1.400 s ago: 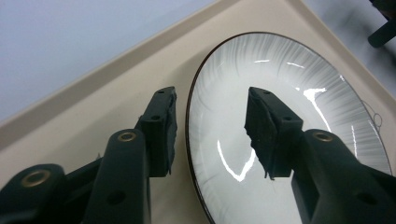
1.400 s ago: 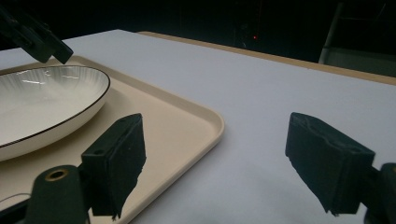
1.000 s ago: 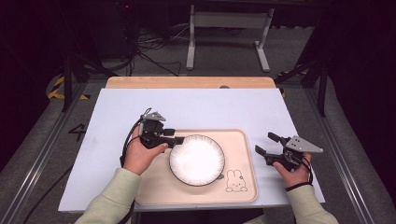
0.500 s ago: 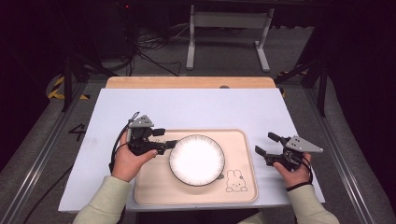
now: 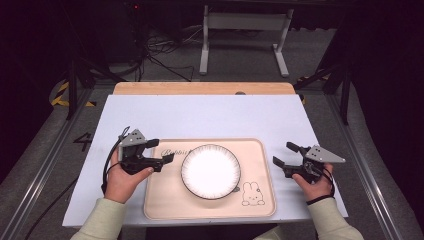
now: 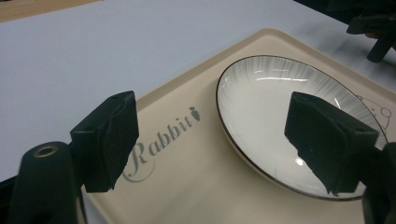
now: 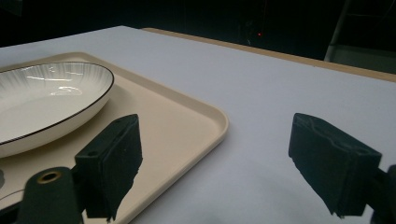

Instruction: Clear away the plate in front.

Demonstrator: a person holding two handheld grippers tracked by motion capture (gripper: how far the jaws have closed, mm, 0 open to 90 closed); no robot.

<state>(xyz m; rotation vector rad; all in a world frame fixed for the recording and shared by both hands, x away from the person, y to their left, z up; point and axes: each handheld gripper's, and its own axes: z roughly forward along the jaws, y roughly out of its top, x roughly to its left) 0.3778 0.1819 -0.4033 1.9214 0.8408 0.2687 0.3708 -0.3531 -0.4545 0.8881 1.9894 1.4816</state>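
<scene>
A white plate with a thin dark rim sits in the middle of a beige tray printed with "Rabbit" and a bunny. My left gripper hovers open over the tray's left edge, pointing right, a short way from the plate. In the left gripper view the open left gripper frames the plate and the tray. My right gripper stands open just off the tray's right edge, holding nothing. The right gripper view has that gripper near the tray corner, with the plate at left.
The tray lies at the near edge of a pale blue-white tabletop, which has a wooden strip along its far side. A metal stand and cables lie on the dark floor beyond.
My left gripper has drawn back to the left, from the plate's rim to the tray's left edge, staying open. The right gripper and the plate have not moved.
</scene>
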